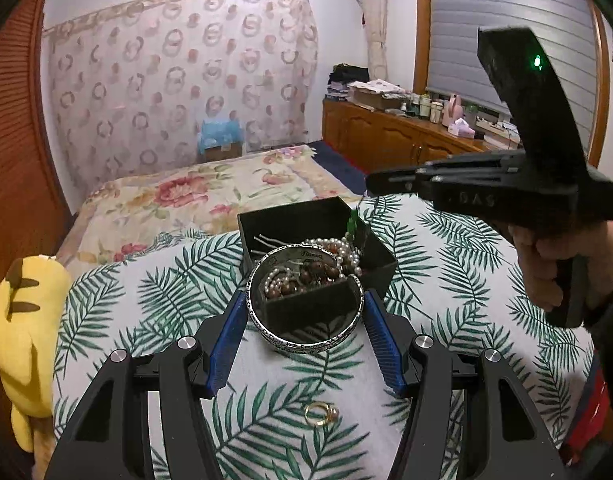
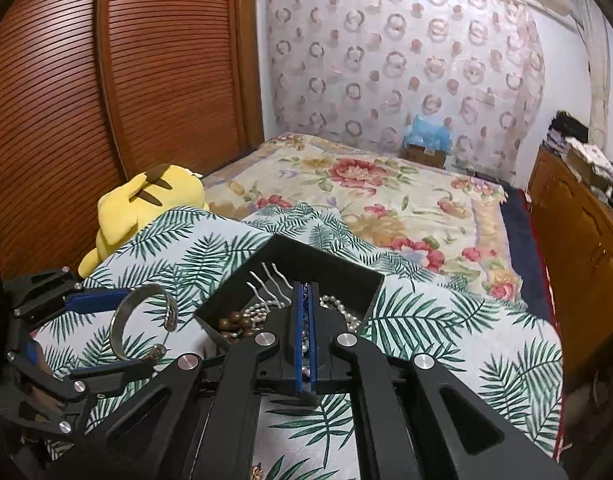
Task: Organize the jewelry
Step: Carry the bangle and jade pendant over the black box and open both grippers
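Observation:
A black jewelry box (image 1: 290,220) sits on the palm-leaf cloth and holds pearl strands (image 1: 338,250), brown wooden beads (image 1: 306,276) and hairpins (image 1: 266,242). A silver cuff bangle (image 1: 306,312) stands between the blue pads of my left gripper (image 1: 304,314), which is open around it, against the box's near corner. A gold ring (image 1: 321,414) lies on the cloth below the gripper. My right gripper (image 1: 370,184) hovers over the box, shut on a thin cord with a green pendant (image 1: 353,224) hanging into the box. In the right wrist view its pads (image 2: 294,320) are pressed together above the box (image 2: 306,260); the bangle (image 2: 142,320) is at the left.
A yellow plush toy (image 1: 22,320) lies at the cloth's left edge. A floral bedspread (image 1: 194,196) stretches behind the box. A wooden wardrobe (image 2: 106,100) stands at the left, and a cluttered wooden dresser (image 1: 406,136) at the right.

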Tool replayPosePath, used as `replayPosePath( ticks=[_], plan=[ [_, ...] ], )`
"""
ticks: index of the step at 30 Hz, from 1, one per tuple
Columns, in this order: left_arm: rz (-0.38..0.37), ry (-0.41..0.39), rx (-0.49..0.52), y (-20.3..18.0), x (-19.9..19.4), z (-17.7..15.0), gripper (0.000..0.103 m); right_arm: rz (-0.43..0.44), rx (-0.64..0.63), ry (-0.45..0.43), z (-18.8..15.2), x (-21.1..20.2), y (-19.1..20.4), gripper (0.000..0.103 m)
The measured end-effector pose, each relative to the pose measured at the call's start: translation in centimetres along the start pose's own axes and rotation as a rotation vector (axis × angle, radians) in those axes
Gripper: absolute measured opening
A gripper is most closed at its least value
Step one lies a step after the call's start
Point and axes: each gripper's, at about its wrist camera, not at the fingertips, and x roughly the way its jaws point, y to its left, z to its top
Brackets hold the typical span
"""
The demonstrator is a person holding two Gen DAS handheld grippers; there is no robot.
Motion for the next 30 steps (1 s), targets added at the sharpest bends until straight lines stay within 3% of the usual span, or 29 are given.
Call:
replayPosePath(
  ticks=[10, 17, 22, 30],
  plan=[
    [0.008, 0.025, -0.004, 0.3, 2.8, 1.3, 0.056, 0.019, 0.028, 0.004, -0.8, 0.3, -1.5, 0.004],
    [0.018, 0.05, -0.006, 0.3, 5.2, 2.2, 0.056, 0.016, 0.028, 0.019, -3.0, -0.6, -2.1, 0.004],
    [0.022, 0.074, -0.004, 0.1, 7.0, 2.7, 0.056, 0.014, 0.025, 0.03, -4.9, -1.1, -2.2, 0.012],
    [0.036, 0.102, 0.006, -0.5, 8.7, 3.4, 0.056, 0.031, 0.039, 0.044, -7.0, -1.5, -2.3, 0.013]
  ],
)
